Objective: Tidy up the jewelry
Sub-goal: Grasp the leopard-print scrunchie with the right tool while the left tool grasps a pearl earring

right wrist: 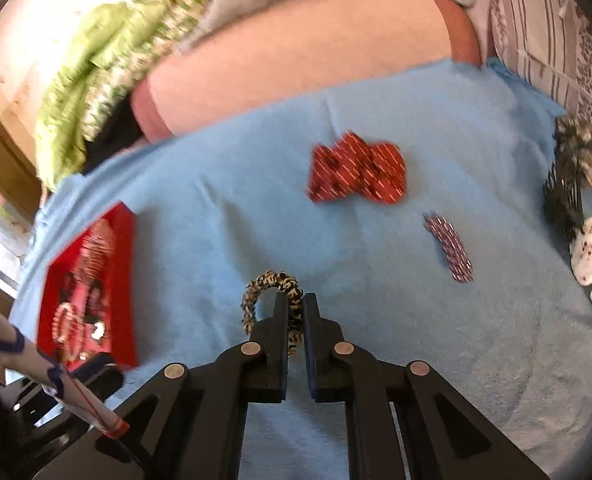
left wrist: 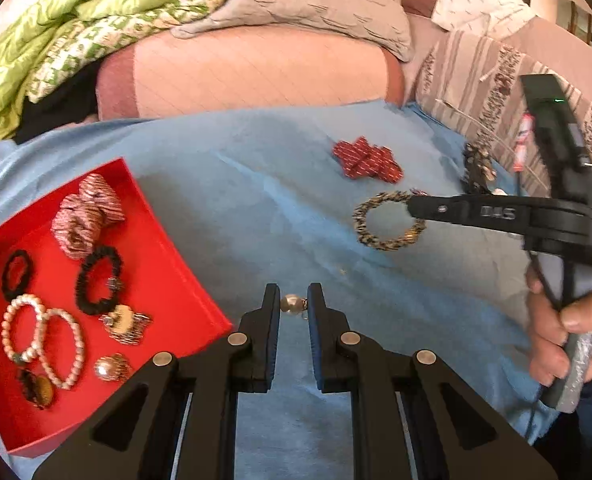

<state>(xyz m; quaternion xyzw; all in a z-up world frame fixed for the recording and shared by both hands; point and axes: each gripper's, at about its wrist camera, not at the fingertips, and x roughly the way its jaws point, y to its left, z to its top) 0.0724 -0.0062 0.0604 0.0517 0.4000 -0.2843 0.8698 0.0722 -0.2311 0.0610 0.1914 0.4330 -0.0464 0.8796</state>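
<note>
The left gripper is pinching a round pearl bead beside the red tray — the right gripper is clamping a ruffled leopard-print scrunchie on the blue cloth.

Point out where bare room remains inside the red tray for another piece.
Free: the red tray's right side, between the black scrunchie and the right wall, plus the near corner below the pearl bracelets. Crowded: the left and middle, from the striped scrunchies down.
</note>
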